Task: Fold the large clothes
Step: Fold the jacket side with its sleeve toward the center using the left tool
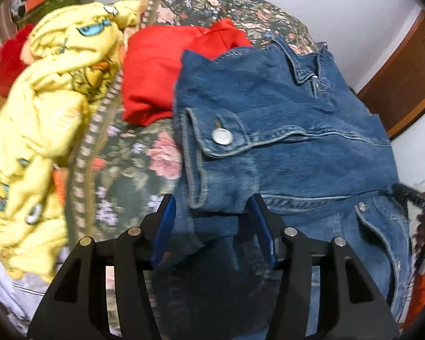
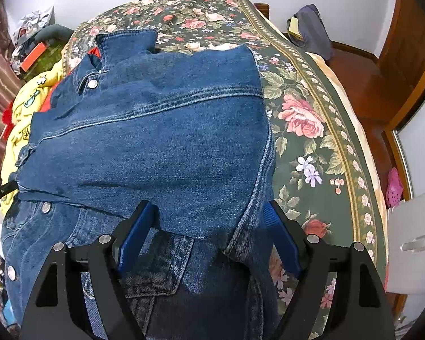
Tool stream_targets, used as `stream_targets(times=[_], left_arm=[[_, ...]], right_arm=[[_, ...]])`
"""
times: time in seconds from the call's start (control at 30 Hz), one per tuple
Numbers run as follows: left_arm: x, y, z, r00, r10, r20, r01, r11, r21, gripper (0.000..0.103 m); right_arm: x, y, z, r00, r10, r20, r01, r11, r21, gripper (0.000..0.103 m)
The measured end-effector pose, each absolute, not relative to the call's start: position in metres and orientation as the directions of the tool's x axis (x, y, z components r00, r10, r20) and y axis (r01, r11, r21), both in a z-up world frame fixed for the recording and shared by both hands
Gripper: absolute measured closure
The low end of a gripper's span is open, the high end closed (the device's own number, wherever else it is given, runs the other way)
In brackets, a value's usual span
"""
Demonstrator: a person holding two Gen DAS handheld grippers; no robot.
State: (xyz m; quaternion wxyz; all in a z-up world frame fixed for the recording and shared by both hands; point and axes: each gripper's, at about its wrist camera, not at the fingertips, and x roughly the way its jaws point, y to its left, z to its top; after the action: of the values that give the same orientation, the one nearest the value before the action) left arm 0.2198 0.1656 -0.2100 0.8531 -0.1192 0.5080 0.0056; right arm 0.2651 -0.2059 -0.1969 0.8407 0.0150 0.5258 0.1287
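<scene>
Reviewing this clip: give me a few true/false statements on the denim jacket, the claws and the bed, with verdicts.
1. The denim jacket lies on a floral bedspread. True.
2. Both claws are shut with nothing between them. False: the left claw and right claw are open, denim between the fingers.
3. A red garment lies beside the jacket. True.
4. The yellow printed garment is neatly folded. False: it is crumpled.

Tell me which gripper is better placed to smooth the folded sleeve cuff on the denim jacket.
Left, probably. The left gripper is open right at the buttoned cuff on the denim jacket. The right gripper is open at the jacket's plain back panel, nearer the floral bedspread.
</scene>
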Motion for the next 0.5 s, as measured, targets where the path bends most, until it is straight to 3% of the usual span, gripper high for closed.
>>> stream_targets(times=[0.27, 0.5], left_arm=[[0.236, 0.196, -0.175, 0.540, -0.006, -0.842, -0.157, 0.982, -0.108, 0.050], [0.297, 0.202, -0.181, 0.548, -0.026, -0.836, -0.148, 0.981, -0.128, 0.050]], right_arm=[[0.277, -0.218, -0.159, 0.502, 0.268, -0.822, -0.210, 0.960, 0.185, 0.026], [0.312, -0.220, -0.144, 0.551, 0.245, -0.798, -0.185, 0.968, 0.170, 0.026]])
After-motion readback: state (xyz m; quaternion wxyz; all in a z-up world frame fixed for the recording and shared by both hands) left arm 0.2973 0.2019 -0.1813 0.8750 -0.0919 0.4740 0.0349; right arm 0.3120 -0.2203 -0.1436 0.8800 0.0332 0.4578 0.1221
